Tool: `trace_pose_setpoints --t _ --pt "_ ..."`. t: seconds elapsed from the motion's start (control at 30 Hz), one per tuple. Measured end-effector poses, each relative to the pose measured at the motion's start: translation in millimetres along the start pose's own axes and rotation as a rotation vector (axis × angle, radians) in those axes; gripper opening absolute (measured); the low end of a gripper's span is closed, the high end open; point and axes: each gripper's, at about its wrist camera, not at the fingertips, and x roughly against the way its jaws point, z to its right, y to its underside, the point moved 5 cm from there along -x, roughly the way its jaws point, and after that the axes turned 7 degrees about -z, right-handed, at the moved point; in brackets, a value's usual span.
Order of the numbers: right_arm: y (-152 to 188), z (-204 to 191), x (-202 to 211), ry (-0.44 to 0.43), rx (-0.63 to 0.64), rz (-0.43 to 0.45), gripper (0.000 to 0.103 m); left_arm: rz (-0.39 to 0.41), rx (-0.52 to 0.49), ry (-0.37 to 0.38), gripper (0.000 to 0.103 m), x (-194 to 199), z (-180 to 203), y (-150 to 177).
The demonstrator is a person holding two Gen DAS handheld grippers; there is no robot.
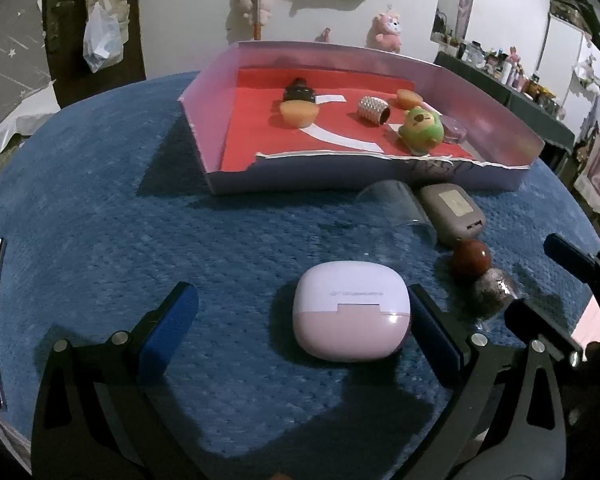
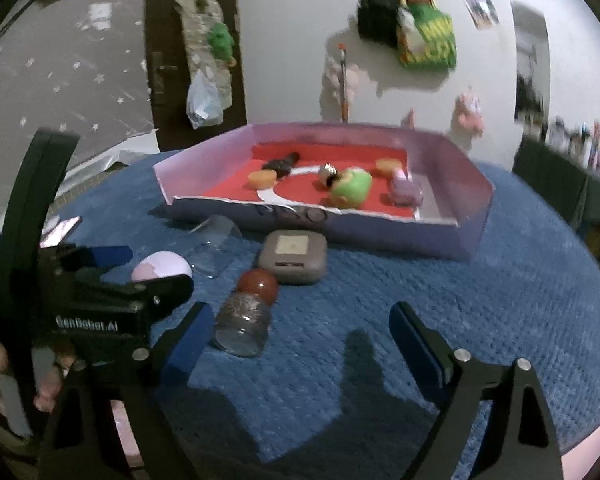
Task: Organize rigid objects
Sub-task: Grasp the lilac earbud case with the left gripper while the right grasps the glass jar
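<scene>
- My left gripper (image 1: 300, 320) stands spread wide, released, with the pink earbud case (image 1: 352, 316) lying on the blue cloth (image 1: 140, 200) between its fingers. The case sits hard against the right-hand pad and well apart from the left one. I judge I have framed it this way so that closing will catch it across its short width.
- My right gripper (image 2: 302, 332) is also released and empty. The glitter bottle with the red round cap (image 2: 246, 316) lies on its side just inside my left finger, cap pointing away from me. I think it is next for this hand, and its length running away from me suits a pinch across the body.
- Ahead of both tongs, the grey case (image 2: 294, 258) lies flat, touching the bottle's cap, and a clear glass (image 2: 216, 244) lies tipped over beside it.
- Farther on is the pink-walled tray with the red floor (image 1: 228, 104), its near wall torn low, which eases dropping things in. It already holds a green toy (image 1: 422, 126), two orange cakes, a studded cylinder and a dark bottle, so the loose pieces near me remain to go.
</scene>
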Motion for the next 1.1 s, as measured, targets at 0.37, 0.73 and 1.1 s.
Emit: trace_pose_setpoints --t 0.37,0.73,1.1 --pt "2 -23 -18 -0.047 0.034 0.020 0.068 0.029 0.001 0.001 0.102 1 -3 3" --pt "7 -23 -21 -0.092 0.010 -0.016 0.035 0.069 -0.033 0.034 0.057 9 11 6" --pt "-2 -21 0 -0.211 -0.053 -0.011 0.035 0.089 -0.041 0.057 0.051 25 15 7"
